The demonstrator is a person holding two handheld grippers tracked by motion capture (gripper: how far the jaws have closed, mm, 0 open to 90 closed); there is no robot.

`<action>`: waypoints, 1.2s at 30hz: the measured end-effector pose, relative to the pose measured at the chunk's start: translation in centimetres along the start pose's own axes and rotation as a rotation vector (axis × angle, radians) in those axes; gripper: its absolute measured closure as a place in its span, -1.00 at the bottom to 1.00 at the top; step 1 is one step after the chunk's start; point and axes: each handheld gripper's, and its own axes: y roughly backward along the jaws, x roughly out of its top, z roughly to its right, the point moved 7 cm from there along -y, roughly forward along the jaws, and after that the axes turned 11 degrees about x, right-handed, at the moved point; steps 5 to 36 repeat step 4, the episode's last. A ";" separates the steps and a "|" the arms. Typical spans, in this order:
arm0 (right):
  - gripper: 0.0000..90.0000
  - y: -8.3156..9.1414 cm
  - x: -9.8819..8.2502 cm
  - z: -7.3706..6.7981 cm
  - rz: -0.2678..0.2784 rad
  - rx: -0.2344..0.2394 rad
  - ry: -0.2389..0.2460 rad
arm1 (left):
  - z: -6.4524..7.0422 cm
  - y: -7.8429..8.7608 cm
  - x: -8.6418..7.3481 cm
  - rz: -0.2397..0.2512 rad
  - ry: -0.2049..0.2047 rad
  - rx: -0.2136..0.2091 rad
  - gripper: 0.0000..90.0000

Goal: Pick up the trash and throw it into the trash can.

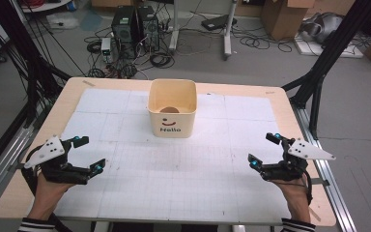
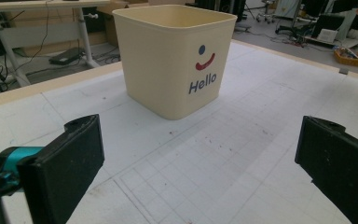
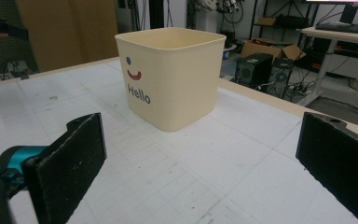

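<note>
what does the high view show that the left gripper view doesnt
From above, the high view looks into the cream bin and catches a round brown thing on its bottom; it also takes in both hands with the left tool and right tool, open and apart from the bin. The left gripper view gives the bin's side close up, its inside hidden by the wall. Both share the bin's Hello print and the white gridded mat.
</note>
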 end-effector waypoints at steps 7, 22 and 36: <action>-0.99 0.0 0.0 0.0 -0.001 0.000 0.002 | -0.1 0.1 0.1 0.011 0.000 0.004 -0.96; -0.99 0.0 0.0 0.0 -0.001 0.000 0.002 | -0.1 0.1 0.1 0.011 0.000 0.004 -0.96; -0.99 0.0 0.0 0.0 -0.001 0.000 0.002 | -0.1 0.1 0.1 0.011 0.000 0.004 -0.96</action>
